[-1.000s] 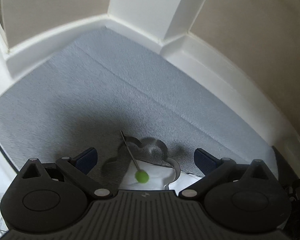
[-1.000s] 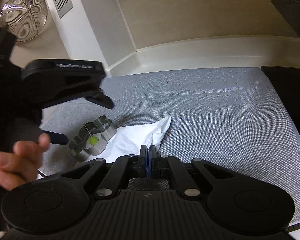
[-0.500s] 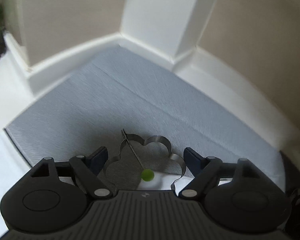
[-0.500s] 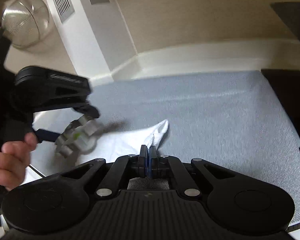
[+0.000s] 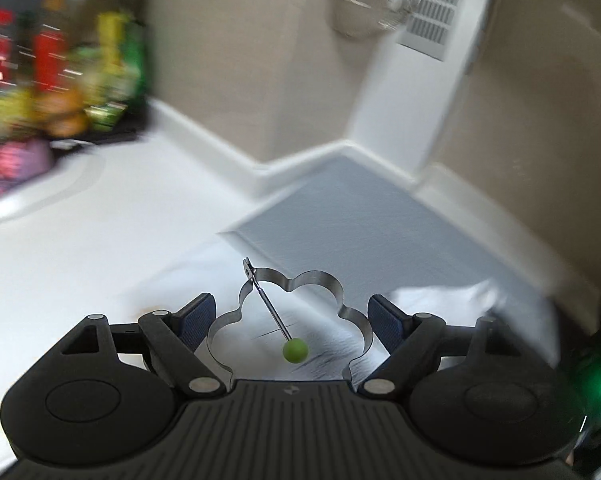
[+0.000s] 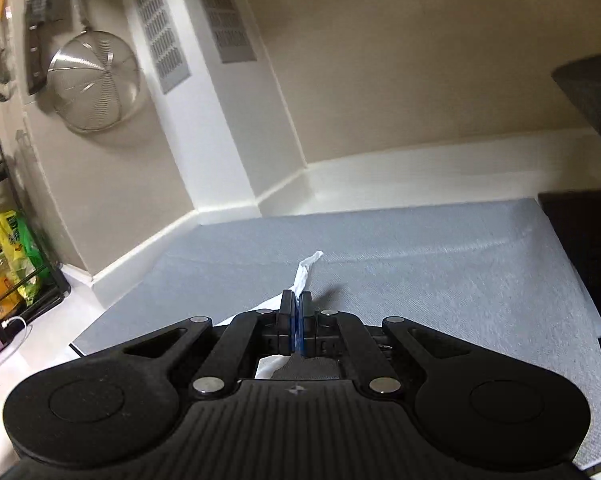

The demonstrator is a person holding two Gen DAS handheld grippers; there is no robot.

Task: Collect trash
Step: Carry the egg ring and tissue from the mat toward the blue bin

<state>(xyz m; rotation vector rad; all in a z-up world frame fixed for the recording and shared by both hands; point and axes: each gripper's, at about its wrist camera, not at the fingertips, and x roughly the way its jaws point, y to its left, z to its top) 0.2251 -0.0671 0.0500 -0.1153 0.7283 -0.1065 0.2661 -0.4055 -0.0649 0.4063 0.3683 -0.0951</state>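
Note:
A flower-shaped metal ring with a wire handle ending in a green knob hangs above the white counter, and my left gripper is shut on its two sides. The picture around it is blurred by motion. Below and to the right lies a white paper napkin on the grey mat. My right gripper is shut on that napkin, whose twisted tip sticks out past the pads above the mat.
A metal strainer hangs on the wall at the left. A black rack of coloured packets stands on the white counter left of the mat. A dark object borders the mat's right edge.
The left gripper closed on the metal ring, lifted it off the napkin and carried it left off the mat, out of the right wrist view. The right gripper tilted upward, still pinching the napkin.

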